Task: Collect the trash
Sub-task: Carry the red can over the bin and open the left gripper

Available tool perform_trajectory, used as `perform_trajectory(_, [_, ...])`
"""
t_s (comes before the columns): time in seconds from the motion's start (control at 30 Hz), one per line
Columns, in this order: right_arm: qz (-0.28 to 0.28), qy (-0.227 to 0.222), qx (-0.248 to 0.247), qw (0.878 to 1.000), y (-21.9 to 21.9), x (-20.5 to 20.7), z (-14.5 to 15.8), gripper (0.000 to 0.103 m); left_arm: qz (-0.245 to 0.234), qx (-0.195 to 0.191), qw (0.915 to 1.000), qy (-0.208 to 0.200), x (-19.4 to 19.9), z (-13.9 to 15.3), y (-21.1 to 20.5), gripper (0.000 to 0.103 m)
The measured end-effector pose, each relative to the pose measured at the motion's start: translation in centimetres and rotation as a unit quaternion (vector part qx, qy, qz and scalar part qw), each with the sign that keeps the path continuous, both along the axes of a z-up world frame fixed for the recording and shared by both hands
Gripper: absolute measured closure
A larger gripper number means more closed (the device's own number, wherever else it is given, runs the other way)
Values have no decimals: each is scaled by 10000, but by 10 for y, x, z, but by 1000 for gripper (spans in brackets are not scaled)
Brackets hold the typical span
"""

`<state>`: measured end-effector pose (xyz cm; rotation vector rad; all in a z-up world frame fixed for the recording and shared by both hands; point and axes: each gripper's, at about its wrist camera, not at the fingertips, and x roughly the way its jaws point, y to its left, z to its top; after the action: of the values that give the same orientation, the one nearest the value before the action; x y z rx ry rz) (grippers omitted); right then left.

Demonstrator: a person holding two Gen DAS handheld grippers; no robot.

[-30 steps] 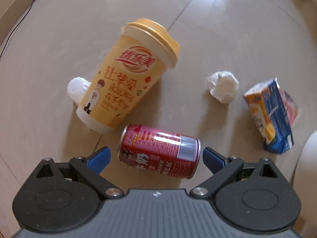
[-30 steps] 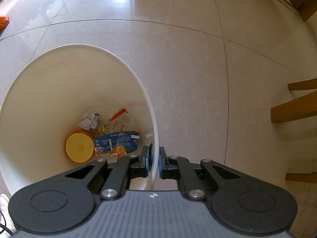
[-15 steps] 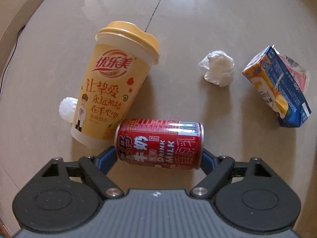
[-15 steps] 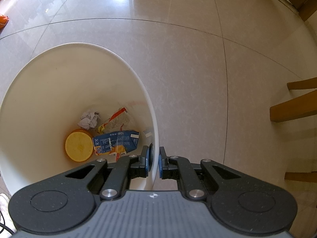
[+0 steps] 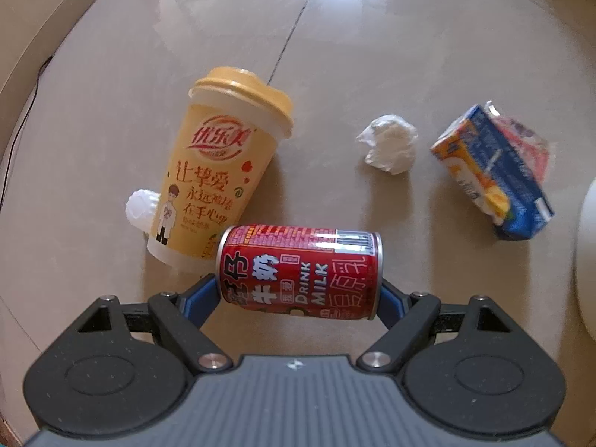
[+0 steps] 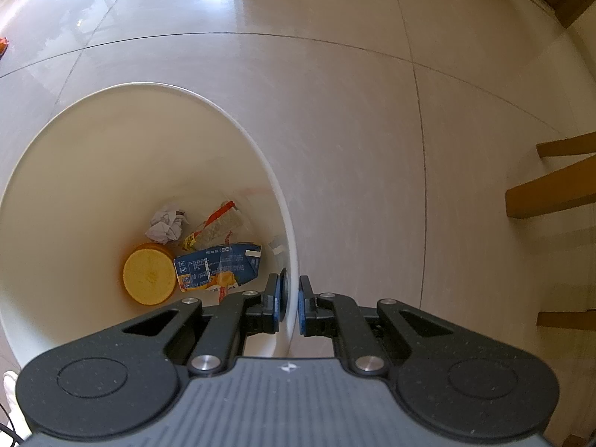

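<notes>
My left gripper (image 5: 298,292) is shut on a red milk drink can (image 5: 298,270), clamped end to end and held sideways above the tiled floor. Beyond it lie a yellow lidded cup (image 5: 219,182), a small white plastic bottle (image 5: 139,210), a crumpled white tissue (image 5: 391,143) and a squashed blue and orange carton (image 5: 491,175). My right gripper (image 6: 288,300) is shut on the rim of the white bin (image 6: 93,156), one finger inside and one outside. Inside the bin lie a yellow-lidded cup (image 6: 149,273), a blue carton (image 6: 219,266), crumpled paper (image 6: 165,223) and a wrapper (image 6: 216,227).
The bin's white edge (image 5: 586,260) shows at the far right of the left wrist view. Wooden furniture legs (image 6: 551,190) stand to the right of the bin. A thin black cable (image 5: 22,111) runs along the floor by the wall at the left.
My left gripper closed on the red can and lifted it off the floor; the trash beyond now looks farther away. The right gripper stayed on the bin rim.
</notes>
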<state>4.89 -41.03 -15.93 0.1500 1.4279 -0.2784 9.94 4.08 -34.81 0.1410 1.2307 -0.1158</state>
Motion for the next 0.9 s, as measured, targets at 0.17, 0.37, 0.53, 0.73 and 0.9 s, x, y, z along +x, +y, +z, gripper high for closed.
perform_trajectory(0.17, [-39,24,7,10000,0,0,-1,92,-168,-51,9998,-61,-2,24,-2,18])
perform_trajectory(0.37, [-80,61,29,9999,-1,2,-1,92,-698,45,9975,-124,-9,68,-9,18])
perform_trajectory(0.53, [-92,60,49,9999,-2,2,-1,92,-1370,112,9902,-241,-15,113,-25,18])
perform_trajectory(0.73, [-46,11,45,10000,-2,-1,0,92,-2162,64,9756,-375,-19,179,-53,18])
perform_trajectory(0.9, [-65,26,81,9999,-3,0,1,93,-2972,-72,9531,-561,-26,242,-91,18])
